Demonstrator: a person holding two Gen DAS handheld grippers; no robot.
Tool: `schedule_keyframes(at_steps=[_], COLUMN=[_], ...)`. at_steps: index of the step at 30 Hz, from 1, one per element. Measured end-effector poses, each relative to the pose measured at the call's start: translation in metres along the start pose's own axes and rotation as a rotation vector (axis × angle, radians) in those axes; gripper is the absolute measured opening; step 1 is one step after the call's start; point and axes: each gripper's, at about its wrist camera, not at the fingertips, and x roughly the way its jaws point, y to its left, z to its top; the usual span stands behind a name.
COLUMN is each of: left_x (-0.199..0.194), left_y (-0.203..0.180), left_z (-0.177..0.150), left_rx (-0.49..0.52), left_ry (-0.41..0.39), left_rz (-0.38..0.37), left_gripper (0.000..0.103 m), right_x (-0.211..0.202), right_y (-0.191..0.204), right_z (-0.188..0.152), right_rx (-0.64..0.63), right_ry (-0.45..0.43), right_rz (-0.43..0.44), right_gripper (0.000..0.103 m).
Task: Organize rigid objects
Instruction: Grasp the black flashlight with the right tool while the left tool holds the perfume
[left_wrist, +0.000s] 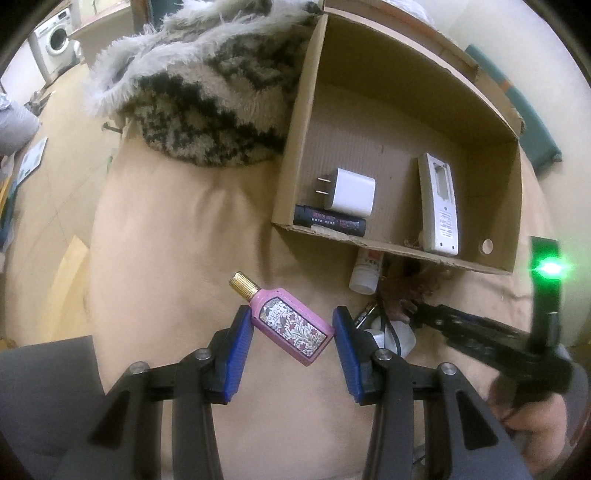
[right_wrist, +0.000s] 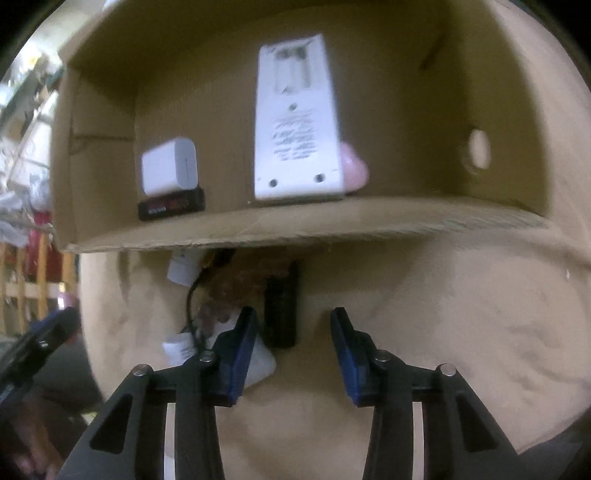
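Observation:
My left gripper (left_wrist: 291, 314) is shut on a pink perfume bottle (left_wrist: 295, 326) with a gold cap, held tilted above the beige cushion (left_wrist: 177, 236). An open cardboard box (left_wrist: 388, 246) lies beyond it and holds a white charger (left_wrist: 354, 192), a black tube (left_wrist: 330, 220) and a white remote (left_wrist: 441, 206) lying face down. My right gripper (right_wrist: 293, 312) stands open just before the box (right_wrist: 332, 225). A black oblong object (right_wrist: 280, 310) lies on the cushion at its fingertips, with a gap to the right pad.
A white bottle (left_wrist: 365, 273), a brown fluffy item (left_wrist: 406, 284) and a white piece with a black cable (left_wrist: 400, 332) crowd the box's near wall. A furry patterned throw (left_wrist: 207, 92) lies left of the box. A small pink thing (right_wrist: 354, 166) sits beside the remote (right_wrist: 295, 122).

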Motion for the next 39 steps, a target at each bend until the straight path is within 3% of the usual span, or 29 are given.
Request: schedule_keyframes(at_steps=[9,10,11,17,21,30,36,39], left_x=[0.008,0.009,0.01,0.012,0.006,-0.012,-0.024,-0.029], left_y=[-0.002,-0.002,-0.003,-0.003,-0.001,0.001,0.005,0.009], left_z=[0.003,0.003,0.003,0.003,0.003,-0.001,-0.007,-0.013], left_rx=[0.0,0.004,0.008,0.012,0.01,0.023,0.024,-0.002], left_ry=[0.012,0.01,0.009,0.011,-0.003,-0.046,-0.087,-0.065], left_rz=[0.018,0.023,0.031,0.038,0.024,0.006,0.018,-0.017], left_gripper=[0.041,0.041,0.041,0.041,0.041,0.04,0.04,0.04], right_x=[0.023,0.023,0.023,0.013,-0.008,-0.076,-0.109,-0.125], right_y=[0.025,0.027,0.028,0.027,0.034,0.034,0.026,0.032], right_z=[0.007,0.007,0.005,-0.005,-0.019,-0.063,-0.071,-0.076], right_rx=[-0.154,-0.166,-0.18,-0.183,-0.231,-0.21,-0.204,-0.224], right_ry=[-0.092,-0.102,-0.11,-0.098,-0.144,-0.282,-0.362,-0.399], right_rz=[-0.173,-0.178,-0.185,-0.189,-0.271,-0.222,-0.166,-0.144], right_gripper=[0.043,0.037,0.02,0.02,0.02,0.02,0.02,0.02])
